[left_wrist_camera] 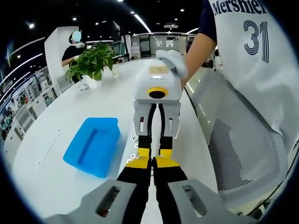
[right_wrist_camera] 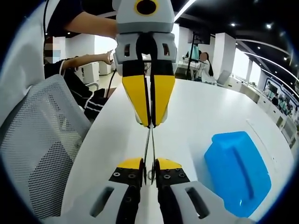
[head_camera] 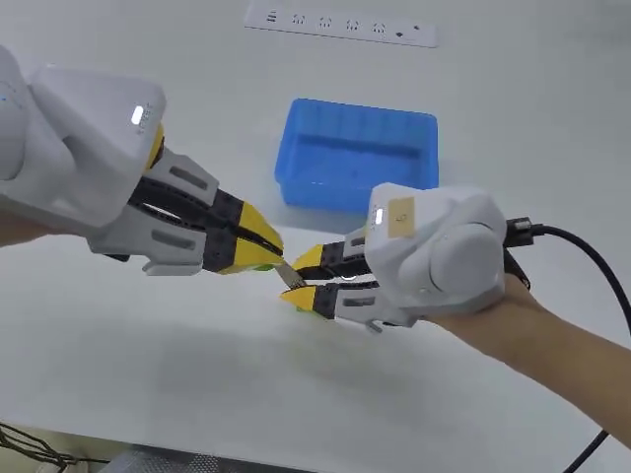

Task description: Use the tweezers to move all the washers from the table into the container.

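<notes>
Spanning the short gap between the two tools, the tweezers (right_wrist_camera: 149, 149) run with their long axis in line with both sets of jaws, one end toward each gripper. I cannot tell which end is the tip. The left gripper (head_camera: 274, 254) has its yellow jaws pressed nearly together on one end, and the right gripper (head_camera: 299, 279) pinches the other end in a narrow slit. Both are tip to tip above the table (head_camera: 197, 365). The blue container (head_camera: 345, 192) sits beyond the tweezers, off the right gripper's right side. Small rings that look like washers (left_wrist_camera: 135, 138) lie just beside the right gripper's jaws.
</notes>
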`<state>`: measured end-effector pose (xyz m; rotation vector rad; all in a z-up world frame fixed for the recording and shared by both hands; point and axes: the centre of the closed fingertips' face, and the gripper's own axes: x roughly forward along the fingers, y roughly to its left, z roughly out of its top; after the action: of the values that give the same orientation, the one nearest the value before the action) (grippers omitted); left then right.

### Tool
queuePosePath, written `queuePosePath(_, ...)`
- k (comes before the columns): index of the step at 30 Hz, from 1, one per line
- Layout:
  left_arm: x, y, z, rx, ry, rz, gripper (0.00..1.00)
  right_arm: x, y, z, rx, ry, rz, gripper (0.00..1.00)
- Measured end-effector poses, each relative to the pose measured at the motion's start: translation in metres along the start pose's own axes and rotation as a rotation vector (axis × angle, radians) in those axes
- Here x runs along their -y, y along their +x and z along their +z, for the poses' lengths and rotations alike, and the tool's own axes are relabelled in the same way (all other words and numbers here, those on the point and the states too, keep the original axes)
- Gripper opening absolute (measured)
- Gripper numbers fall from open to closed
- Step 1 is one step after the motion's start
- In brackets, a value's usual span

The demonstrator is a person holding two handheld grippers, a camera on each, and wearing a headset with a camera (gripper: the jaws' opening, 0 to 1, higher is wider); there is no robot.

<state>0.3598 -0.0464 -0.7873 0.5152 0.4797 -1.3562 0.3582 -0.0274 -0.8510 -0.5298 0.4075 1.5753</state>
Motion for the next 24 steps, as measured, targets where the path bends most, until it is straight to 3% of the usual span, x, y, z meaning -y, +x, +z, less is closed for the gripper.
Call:
queuePosePath(11,0.0013,-0.0036,0.0071,0.008,0.016,0.004,0.05,-0.0008,0.0063,0.0097,0.017,-0.015,0.004,0.12)
queuePosePath(24,0.0025,0.0008,0.0035,-0.014,0.030,-0.004,0.05,-0.0023,0.0051,0.0007,-0.019,-0.004,0.010,0.15)
